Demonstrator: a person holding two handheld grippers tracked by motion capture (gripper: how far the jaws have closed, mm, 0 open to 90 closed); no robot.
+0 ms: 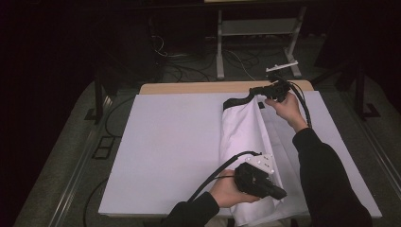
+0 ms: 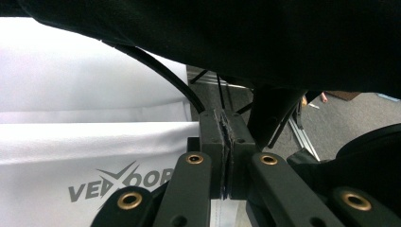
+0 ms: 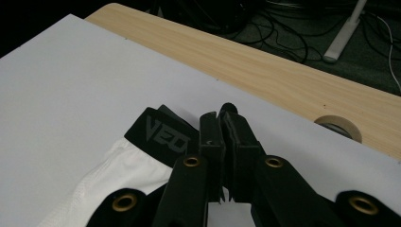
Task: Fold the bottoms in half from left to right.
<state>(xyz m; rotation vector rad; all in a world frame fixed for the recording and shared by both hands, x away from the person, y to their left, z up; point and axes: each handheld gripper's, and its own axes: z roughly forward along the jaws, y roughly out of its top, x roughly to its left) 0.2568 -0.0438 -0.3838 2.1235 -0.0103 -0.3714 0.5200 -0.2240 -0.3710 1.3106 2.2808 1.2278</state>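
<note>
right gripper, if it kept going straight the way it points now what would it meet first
The right gripper, shut on the white garment's black waistband, points over the white board toward the wooden table edge. Probably the board first, though depth is unclear.

black sleeves (image 1: 326, 175), black tools with brass screws (image 3: 191, 161), trailing black cables (image 1: 213, 175).

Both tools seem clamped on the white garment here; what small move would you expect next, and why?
Probably swing both tools leftward together to fold the lifted edge over. The right tool pinches the white garment by its black waistband, the left tool pinches the near hem, and the fabric between them stands in a raised ridge above the white board.
</note>
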